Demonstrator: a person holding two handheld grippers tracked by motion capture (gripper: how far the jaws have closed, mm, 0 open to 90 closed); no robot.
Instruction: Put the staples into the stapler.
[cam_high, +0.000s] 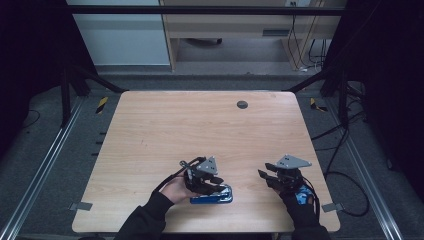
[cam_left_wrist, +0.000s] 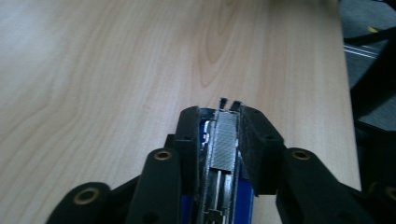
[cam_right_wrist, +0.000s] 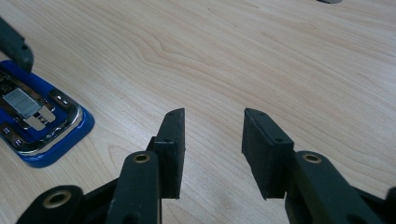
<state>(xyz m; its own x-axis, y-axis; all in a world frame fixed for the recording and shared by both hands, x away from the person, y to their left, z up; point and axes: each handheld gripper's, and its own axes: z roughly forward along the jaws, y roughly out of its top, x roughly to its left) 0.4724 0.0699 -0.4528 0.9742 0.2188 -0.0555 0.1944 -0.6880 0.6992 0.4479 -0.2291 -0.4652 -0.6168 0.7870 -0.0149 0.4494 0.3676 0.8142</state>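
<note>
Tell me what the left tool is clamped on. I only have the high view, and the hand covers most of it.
Observer: In the left gripper view, the left tool is shut on the metal staple channel of a blue stapler; the jaws press it from both sides.
Operator: Report whether the stapler is open or closed.
Observer: Open, by the right gripper view: the blue base lies flat on the table with its silver rim and metal plate facing up.
Operator: Give me the right tool's state.
Observer: The right tool is open and empty, bare wood showing between its jaws, with the base to its left in that view.
</note>
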